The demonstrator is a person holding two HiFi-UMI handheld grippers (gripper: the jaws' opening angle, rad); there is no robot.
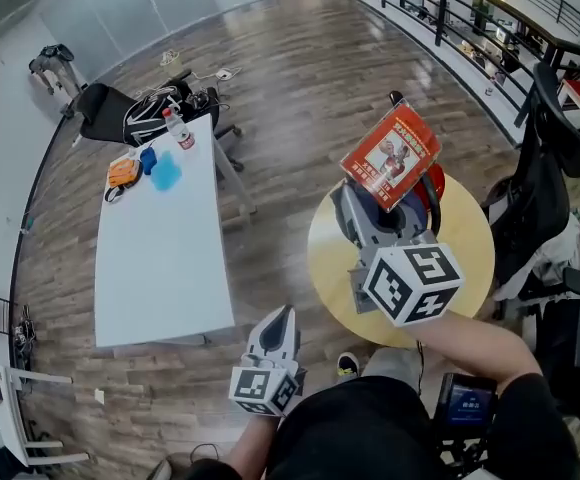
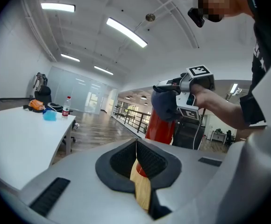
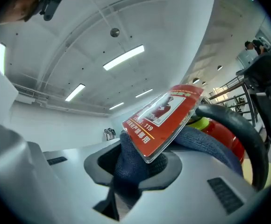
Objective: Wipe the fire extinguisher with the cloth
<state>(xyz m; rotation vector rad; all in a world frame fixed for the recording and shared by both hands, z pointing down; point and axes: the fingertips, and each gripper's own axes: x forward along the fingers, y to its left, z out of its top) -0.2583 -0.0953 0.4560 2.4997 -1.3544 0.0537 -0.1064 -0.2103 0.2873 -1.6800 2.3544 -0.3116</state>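
The right gripper [image 3: 129, 168] is clamping a dark blue cloth [image 3: 211, 146] between its jaws, and the cloth is bunching up out of the jaw notch and draping over the top of the red fire extinguisher [image 2: 160, 125]. In the head view, this gripper is reaching forward over the round yellow table [image 1: 472, 246], where the extinguisher is standing upright, and is pressing the cloth against its upper part near the black hose [image 3: 240, 125]. A red laminated tag [image 1: 391, 155] with printed text is lying tilted over the cloth and the jaws, hiding much of the extinguisher's head.

The left gripper [image 1: 281, 320] is hanging low and close to the person's body, well apart from the yellow table, with its jaws pressed together on nothing. Its own view is looking across at the extinguisher and the other gripper working on it.

To the left, a long white table [image 1: 165, 263] is carrying a water bottle [image 1: 178, 128] and a few small items at its far end.
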